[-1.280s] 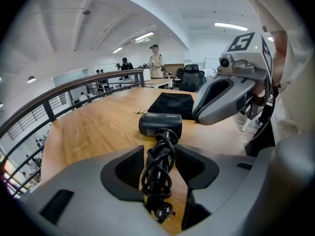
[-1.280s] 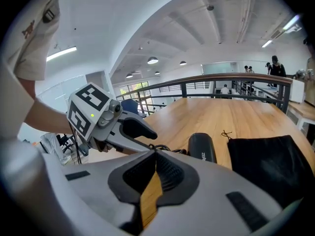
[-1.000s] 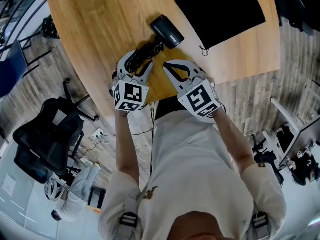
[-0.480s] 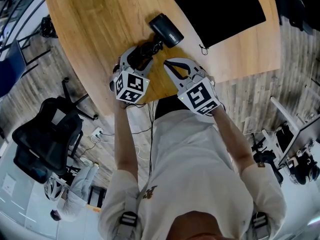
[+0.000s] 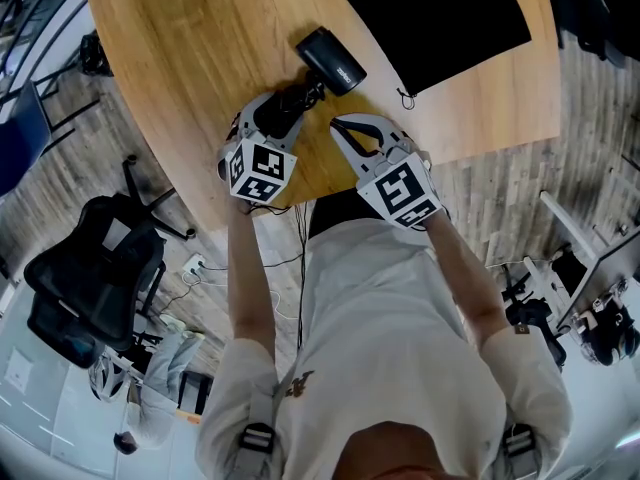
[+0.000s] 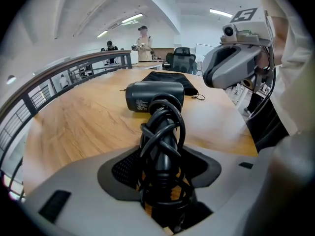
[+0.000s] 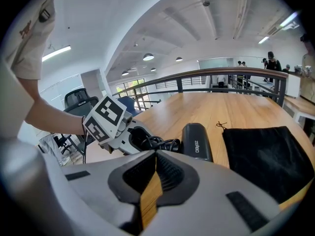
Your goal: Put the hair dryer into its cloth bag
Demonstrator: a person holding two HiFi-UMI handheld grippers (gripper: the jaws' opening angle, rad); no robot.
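Hair dryer: it lies on the wooden surface, black barrel toward the far side, handle pointing back at me

Cord: black, wound in loose loops round the handle, from just under the barrel down to the handle's end

Left gripper: I have it tilted steeply down over the handle; its jaws have just been closing with the cord-wrapped handle between them, and in the left gripper view the pads meet the coils on both sides, so I read it as pinching the handle

Right gripper: jaws pressed together with nothing in them; it sits just beside the left one near my edge of the surface and is clear of the dryer

Cloth bag: black, lying flat on the surface to the right of the barrel, near it but not touching; a thin drawstring trails from the corner nearest the dryer

Dryer and bag: the dryer is wholly outside the bag

Whether the dryer is lifted: I cannot tell; from the head view it looks to be resting on the wood

Office chair: black, on the floor at my left, well apart from the surface
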